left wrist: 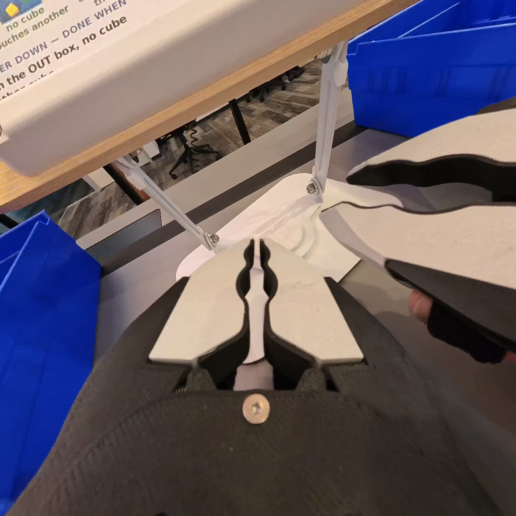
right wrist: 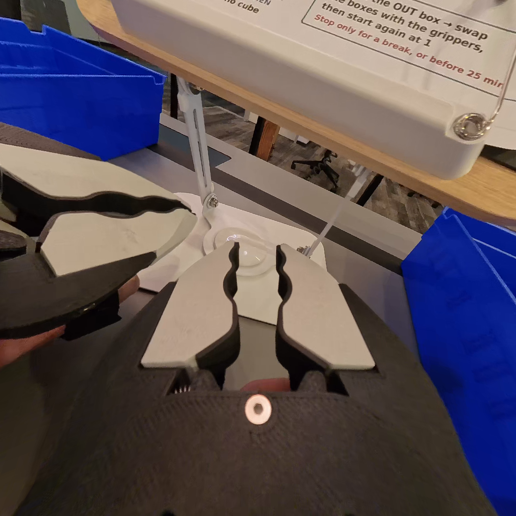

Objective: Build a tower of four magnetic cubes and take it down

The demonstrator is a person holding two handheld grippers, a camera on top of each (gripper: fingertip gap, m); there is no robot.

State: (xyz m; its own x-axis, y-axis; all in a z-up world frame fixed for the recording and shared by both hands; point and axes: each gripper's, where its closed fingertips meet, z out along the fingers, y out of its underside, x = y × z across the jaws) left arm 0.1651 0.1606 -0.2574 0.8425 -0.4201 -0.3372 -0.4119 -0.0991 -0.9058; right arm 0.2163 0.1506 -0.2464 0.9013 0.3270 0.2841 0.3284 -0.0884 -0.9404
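The left tool (left wrist: 257,242) is hovering over the white base plate (left wrist: 329,251) of a stand near the far edge of the gray tabletop (left wrist: 371,282), and its two fingers are almost pressed together, with only a thin gap between them and nothing inside. The right tool (right wrist: 257,247) is hovering over the same white base plate (right wrist: 279,304), and its fingers are spread apart and holding nothing; a clear round dome (right wrist: 245,252) on the plate is showing between the tips. Each tool is appearing in the other's view, just beside it, and bare fingertips (left wrist: 418,304) of the person are showing under the right tool. Thin white legs (right wrist: 199,156) are rising from the plate and carrying a wooden board (right wrist: 251,92) with a white printed sheet (right wrist: 377,36) above the tools. A blue bin (left wrist: 47,307) is standing toward the left edge of the tabletop, and another blue bin (right wrist: 463,321) toward the right edge. The magnetic cubes are not showing in either view, so I cannot tell where they are.
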